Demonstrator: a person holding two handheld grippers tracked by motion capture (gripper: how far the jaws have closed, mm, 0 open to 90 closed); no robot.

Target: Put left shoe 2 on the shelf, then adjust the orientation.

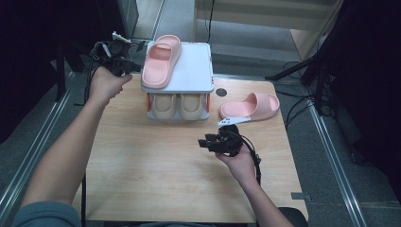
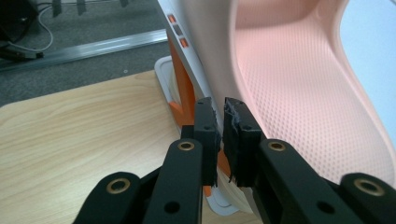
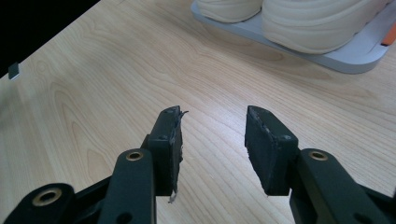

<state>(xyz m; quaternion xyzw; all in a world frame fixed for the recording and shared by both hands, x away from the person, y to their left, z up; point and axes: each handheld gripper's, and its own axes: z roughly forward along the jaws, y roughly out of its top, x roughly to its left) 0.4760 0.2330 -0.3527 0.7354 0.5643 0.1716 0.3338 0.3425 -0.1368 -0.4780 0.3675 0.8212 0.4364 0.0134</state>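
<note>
The person's left arm stretches long from the lower left of the high view up to the upper left, where the hand holds the left gripper (image 1: 124, 64) level, pointing right at the heel end of a pink slipper (image 1: 162, 60). That slipper lies on the top shelf of a small white rack (image 1: 198, 71) in the upper middle of the frame. In the left gripper view the jaws stand almost together with a thin gap and nothing between them, their tips just beside the slipper's (image 2: 299, 93) pale side wall; whether they touch it I cannot tell. The right forearm comes up from the bottom right, wrist bent, holding the right gripper (image 1: 208, 142) low over the wooden table (image 1: 142, 170), just right of centre, pointing left. Its jaws stand apart over bare wood. A second pink slipper (image 1: 249, 106) lies on the table right of the rack, and a beige pair (image 1: 178, 106) sits on the lower shelf.
</note>
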